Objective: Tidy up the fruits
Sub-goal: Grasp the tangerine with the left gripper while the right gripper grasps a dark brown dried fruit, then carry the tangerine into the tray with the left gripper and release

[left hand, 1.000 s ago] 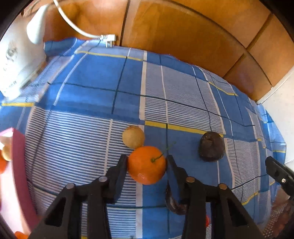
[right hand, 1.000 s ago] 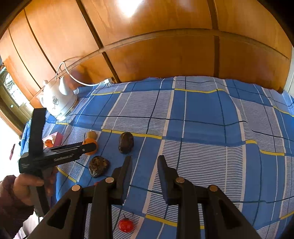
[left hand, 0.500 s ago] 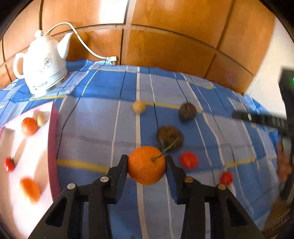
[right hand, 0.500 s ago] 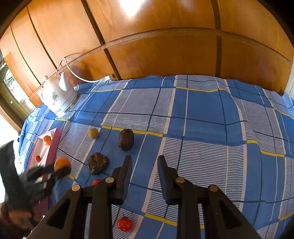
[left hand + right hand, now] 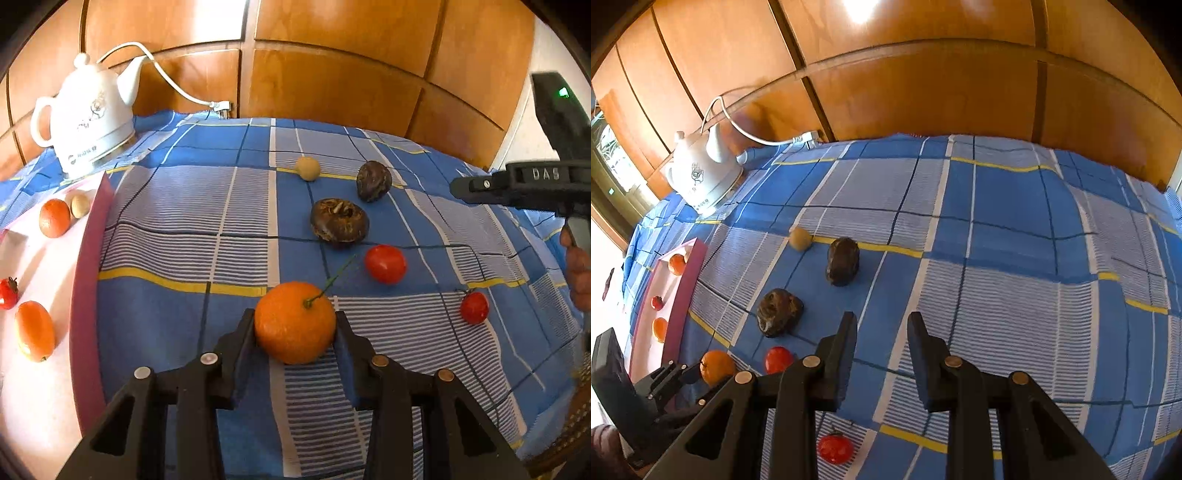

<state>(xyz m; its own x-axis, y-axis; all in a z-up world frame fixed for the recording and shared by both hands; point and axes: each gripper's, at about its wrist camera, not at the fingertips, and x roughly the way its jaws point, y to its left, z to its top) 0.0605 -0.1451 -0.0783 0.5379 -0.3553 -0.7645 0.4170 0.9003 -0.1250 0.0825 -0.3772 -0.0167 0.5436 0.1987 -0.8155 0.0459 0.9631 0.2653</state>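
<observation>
Gripping a stemmed orange (image 5: 294,322), the left tongs (image 5: 295,328) hover beside the pink tray (image 5: 85,280) (four fruits inside); right tongs (image 5: 882,326) narrowly parted, empty.

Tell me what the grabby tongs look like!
Both tongs, left and right, are black plastic with two flat fingers and round silver rivets. The right one's side shows pale letters reading DAS and a small green light on its black block above.

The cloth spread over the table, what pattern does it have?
The checked tablecloth is blue with white-striped panels and thin yellow lines, clearest in the right wrist view.
</observation>
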